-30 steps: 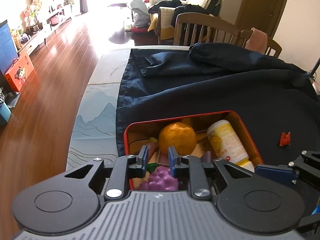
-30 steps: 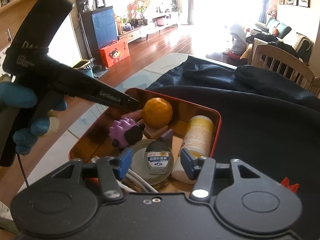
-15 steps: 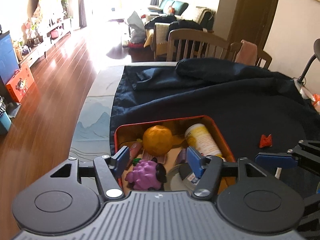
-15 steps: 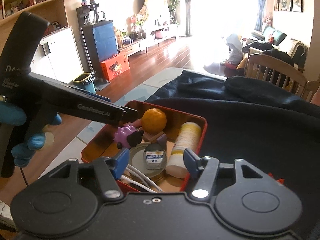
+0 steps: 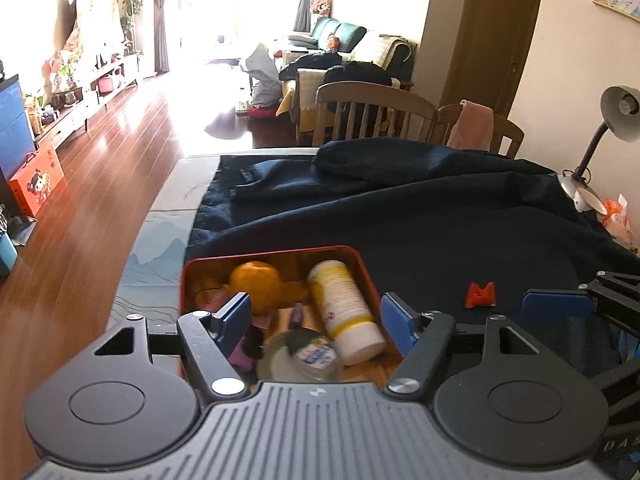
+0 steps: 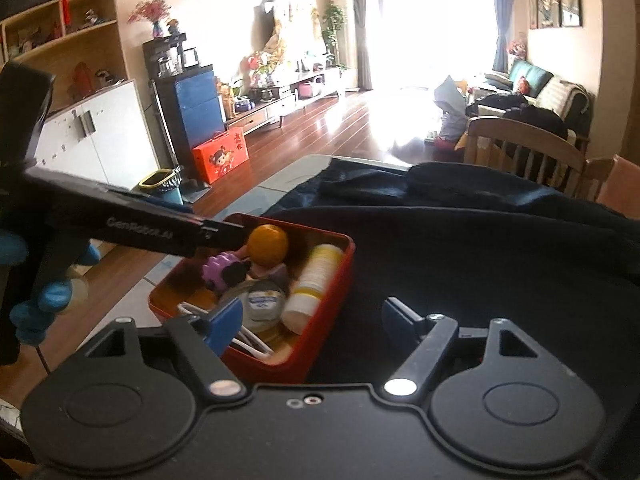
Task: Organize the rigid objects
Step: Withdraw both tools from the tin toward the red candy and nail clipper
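Both grippers (image 5: 316,312) (image 6: 312,320) opening, empty, above red tin (image 5: 362,264) of orange (image 5: 256,280), bottle (image 5: 344,304).

The near part of the red tin (image 5: 362,264) is hidden behind the left gripper (image 5: 316,316) body in the left wrist view, and its contents are blurred. The purple toy (image 6: 222,270) is partly covered there by a blue finger (image 5: 236,312). The label on the round jar (image 6: 262,300) cannot be read. The desk lamp (image 5: 618,114) is cut off by the picture's edge
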A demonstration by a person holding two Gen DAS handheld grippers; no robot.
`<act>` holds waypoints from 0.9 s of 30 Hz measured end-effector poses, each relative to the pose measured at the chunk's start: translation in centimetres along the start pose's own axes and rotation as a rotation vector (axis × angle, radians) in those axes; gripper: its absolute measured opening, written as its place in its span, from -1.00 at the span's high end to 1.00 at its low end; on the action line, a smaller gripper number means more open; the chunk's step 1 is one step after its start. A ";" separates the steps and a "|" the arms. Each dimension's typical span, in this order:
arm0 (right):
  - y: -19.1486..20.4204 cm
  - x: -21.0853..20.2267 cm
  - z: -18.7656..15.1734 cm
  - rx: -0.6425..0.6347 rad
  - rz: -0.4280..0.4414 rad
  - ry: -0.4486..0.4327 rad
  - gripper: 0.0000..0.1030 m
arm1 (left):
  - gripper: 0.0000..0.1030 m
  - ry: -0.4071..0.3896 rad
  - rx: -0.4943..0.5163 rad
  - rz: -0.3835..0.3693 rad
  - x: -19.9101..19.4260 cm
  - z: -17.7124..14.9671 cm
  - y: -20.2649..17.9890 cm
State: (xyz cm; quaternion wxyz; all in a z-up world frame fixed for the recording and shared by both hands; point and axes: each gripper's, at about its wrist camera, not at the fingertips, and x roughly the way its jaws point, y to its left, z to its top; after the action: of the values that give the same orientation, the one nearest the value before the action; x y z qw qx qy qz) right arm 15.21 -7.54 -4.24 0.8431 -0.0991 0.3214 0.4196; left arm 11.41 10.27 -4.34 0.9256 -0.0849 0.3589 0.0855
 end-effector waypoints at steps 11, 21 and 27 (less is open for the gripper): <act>-6.9 -3.1 -2.7 0.078 -0.003 -0.009 -0.70 | -0.50 -0.005 -0.002 -0.026 0.3 -1.1 -5.6; -12.2 -3.9 -4.2 0.068 -0.043 -0.012 -1.00 | -0.61 -0.013 0.004 -0.023 1.9 -1.7 -10.5; -14.7 -2.6 -4.0 0.020 -0.036 0.008 -1.00 | -0.61 0.002 0.046 -0.039 3.5 -2.4 -13.4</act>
State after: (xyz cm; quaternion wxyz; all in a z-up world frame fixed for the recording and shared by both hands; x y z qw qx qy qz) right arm 23.57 -20.18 -7.19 0.8501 -0.0981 0.3271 0.4009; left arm 15.35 -2.93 -7.21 0.9284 -0.0708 0.3600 0.0592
